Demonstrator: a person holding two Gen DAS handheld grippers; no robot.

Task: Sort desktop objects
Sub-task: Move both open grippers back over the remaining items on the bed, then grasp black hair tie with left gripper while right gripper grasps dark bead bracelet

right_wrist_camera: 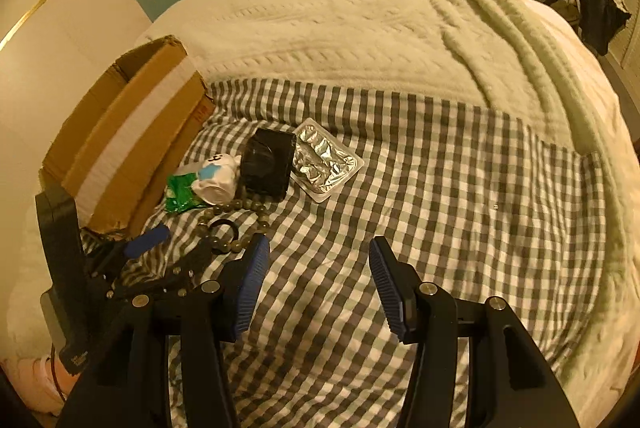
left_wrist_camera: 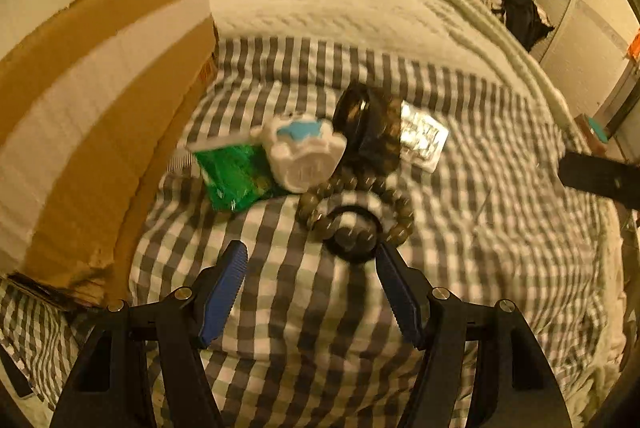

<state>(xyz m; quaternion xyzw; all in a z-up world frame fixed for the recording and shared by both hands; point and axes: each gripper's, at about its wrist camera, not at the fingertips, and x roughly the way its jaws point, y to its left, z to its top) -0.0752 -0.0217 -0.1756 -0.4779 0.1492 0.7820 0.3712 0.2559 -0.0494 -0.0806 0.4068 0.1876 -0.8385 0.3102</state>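
At the far left a brown cardboard box with a white tape stripe [right_wrist_camera: 132, 144] lay on its side on the grey-and-white checked bedsheet [right_wrist_camera: 460, 188]. Just beside its open edge sat the small heap of things to be sorted. First came a crinkled green plastic packet [left_wrist_camera: 232, 176], and resting partly on it a white plastic figure-shaped container with a pale blue patch [left_wrist_camera: 302, 152]. Touching that on its right stood a dark, glossy, boxy object with a round face [left_wrist_camera: 368, 124]; what it was I could not tell through the blur. A silver foil blister pack [left_wrist_camera: 424, 136] lay against its far side.

Nearer the grippers, a loop of dull olive-brown round beads [left_wrist_camera: 352, 204] lay on the sheet with a black elastic hair ring [left_wrist_camera: 352, 236] overlapping it.

The left gripper [left_wrist_camera: 310, 256] hovered over the sheet, its blue ribbed pads spread wide with nothing between them; the right-hand pad's tip was just beside the black ring.

The right gripper [right_wrist_camera: 318, 254] was likewise spread wide and empty, over bare checked cloth to the right of the heap.

Beyond lay a cream cable-knit blanket [right_wrist_camera: 360, 28].
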